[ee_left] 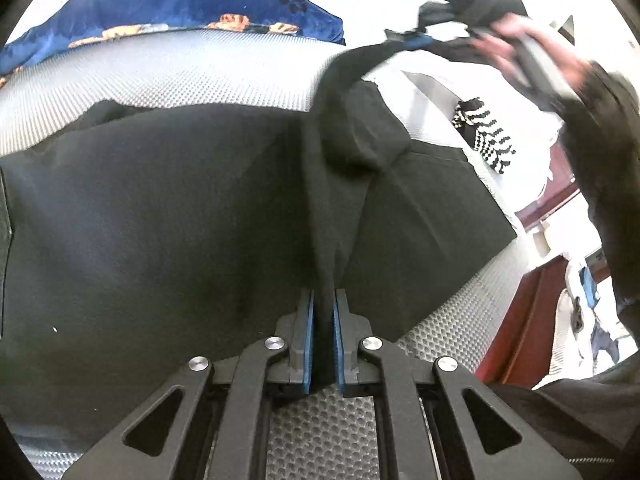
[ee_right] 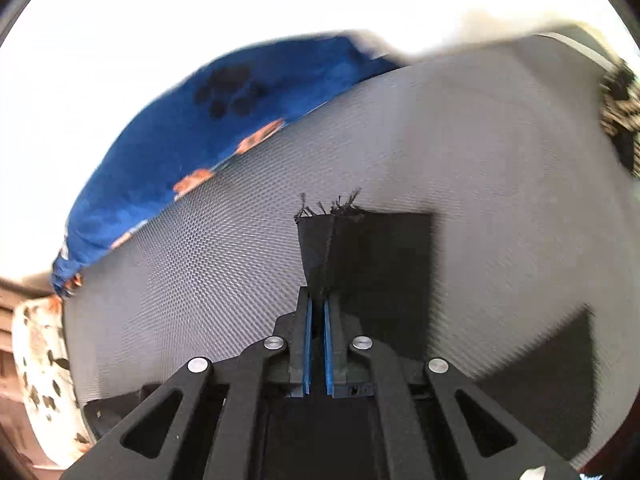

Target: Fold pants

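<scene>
Left view, near: left tongs point(ee_left: 322, 312) shut tight on a fold of the black pants point(ee_left: 160, 220). Blue pads squeeze a thin ridge of cloth, likely to pin that end so it can't slide. Past the tips: rest of the pants spread wide & mostly flat on the grey bumpy mat point(ee_left: 180, 68). One strip of cloth pulled up off the pile, stretched twd top right. There, blurry: right tongs point(ee_left: 416, 42) w/ a hand point(ee_left: 532, 52) on the handle, dark sleeve behind. Strip looks tight btwn both tongs, so prob. a lift to bring one end over for a fold. Far back: blue blanket point(ee_left: 180, 4) w/ orange bits at the mat's far edge. Black-and-white cloth point(ee_left: 486, 136) off to the right, well apart.

Right view, near: right tongs shut too, jaws almost touching, a frayed pants end point(ee_right: 320, 248) pinched & sticking up past the tips, loose threads on top. More black cloth hangs under & beside. View smeary. Beyond: same grey mat, then blue blanket, then spotted white thing point(ee_right: 36, 360) at far left, can't tell what.

Fold seems just begun; pants not yet doubled over. Risk: thin frayed end could slip out.
</scene>
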The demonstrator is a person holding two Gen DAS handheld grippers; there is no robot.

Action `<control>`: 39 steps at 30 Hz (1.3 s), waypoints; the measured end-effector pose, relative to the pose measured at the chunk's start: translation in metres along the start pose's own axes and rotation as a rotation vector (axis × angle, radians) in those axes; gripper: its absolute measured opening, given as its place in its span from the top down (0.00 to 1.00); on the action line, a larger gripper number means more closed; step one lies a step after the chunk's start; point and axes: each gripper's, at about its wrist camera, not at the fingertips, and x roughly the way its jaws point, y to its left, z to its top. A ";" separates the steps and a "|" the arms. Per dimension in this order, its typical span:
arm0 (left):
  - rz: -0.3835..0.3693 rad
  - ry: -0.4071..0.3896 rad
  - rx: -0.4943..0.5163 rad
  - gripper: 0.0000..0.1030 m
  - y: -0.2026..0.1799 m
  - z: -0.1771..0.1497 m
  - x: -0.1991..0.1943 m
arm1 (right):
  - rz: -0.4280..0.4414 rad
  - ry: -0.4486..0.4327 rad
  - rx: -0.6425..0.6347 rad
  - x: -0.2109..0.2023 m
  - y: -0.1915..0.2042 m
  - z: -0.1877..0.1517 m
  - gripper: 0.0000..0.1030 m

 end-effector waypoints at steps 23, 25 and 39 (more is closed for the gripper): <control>0.138 0.061 0.330 0.91 -0.041 -0.010 0.018 | -0.078 -0.086 0.370 -0.079 -0.193 -0.181 0.97; 0.143 0.062 0.342 0.91 -0.044 -0.009 0.019 | -0.065 -0.096 0.389 -0.080 -0.199 -0.186 0.97; 0.112 0.103 0.244 0.80 -0.038 0.002 0.014 | -0.202 -0.061 0.313 -0.060 -0.203 -0.194 0.70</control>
